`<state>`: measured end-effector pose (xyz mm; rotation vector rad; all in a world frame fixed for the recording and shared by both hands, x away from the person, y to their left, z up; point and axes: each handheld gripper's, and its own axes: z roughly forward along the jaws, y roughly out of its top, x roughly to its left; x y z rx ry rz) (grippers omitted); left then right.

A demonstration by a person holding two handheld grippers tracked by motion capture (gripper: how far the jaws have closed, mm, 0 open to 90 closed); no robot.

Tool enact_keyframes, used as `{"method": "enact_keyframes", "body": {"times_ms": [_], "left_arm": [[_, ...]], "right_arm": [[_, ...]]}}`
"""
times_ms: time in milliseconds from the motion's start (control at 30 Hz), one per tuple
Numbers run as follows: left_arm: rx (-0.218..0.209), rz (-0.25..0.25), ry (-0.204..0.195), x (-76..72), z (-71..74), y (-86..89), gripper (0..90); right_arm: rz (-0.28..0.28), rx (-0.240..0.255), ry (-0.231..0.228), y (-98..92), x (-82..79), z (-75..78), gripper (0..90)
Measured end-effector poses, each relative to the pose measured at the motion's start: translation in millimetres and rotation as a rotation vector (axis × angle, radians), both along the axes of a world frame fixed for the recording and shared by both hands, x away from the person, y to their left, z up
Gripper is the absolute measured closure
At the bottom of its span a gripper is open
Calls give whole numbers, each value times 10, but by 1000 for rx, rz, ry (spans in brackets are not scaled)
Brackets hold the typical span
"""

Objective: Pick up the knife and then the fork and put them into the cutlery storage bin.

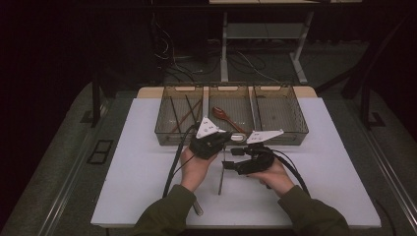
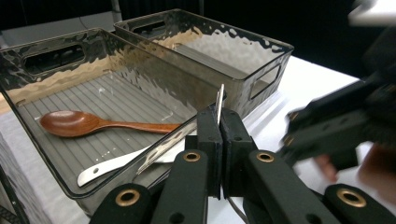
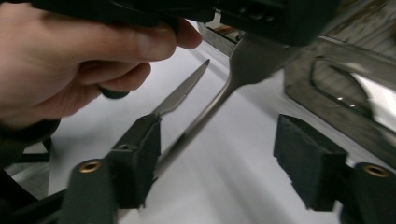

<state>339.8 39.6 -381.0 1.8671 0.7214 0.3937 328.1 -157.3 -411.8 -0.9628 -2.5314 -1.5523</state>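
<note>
I see the fork pinched at its head end in the left gripper, jaws clamped tight on it, thin metal edge sticking up between the pads. Its handle hangs down toward the white table, just in front of the near wall of the middle bin. Right gripper sits just right of the left one with jaws parted; the fork handle runs between them and I can't see the pads pressing it. A serrated knife lies on the table beyond the left hand. Middle bin holds a wooden spoon and a metal utensil near its front wall. Left bin has chopsticks.
</note>
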Motion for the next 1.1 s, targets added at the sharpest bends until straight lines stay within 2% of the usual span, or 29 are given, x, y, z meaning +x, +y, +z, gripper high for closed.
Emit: {"method": "enact_keyframes", "body": {"times_ms": [33, 100, 200, 400, 633, 800, 867, 933, 1100], "left_arm": [[-1, 1, 2, -2, 5, 5, 877], [-12, 4, 1, -1, 8, 14, 877], [-22, 6, 5, 1, 7, 30, 877], [-24, 3, 10, -17, -3, 20, 877], [-43, 5, 5, -38, 14, 24, 878], [-89, -2, 11, -41, 54, 70, 865], [-97, -5, 16, -43, 59, 78, 852], [-96, -8, 21, -47, 60, 78, 805], [-85, -12, 28, -77, 73, 93, 683]], "right_arm": [[0, 11, 17, 29, 12, -16, 391], [17, 22, 15, 75, 36, -49, 456], [43, 41, 35, 101, 51, -65, 551], [37, 41, 38, 89, 62, -64, 717], [-9, 10, 40, 10, 105, -50, 798], [-52, 38, 84, -52, 142, -10, 844], [-62, 32, 75, -87, 157, 8, 848], [-78, 27, 83, -117, 169, 30, 849], [-123, -21, 61, -218, 202, 88, 850]]}}
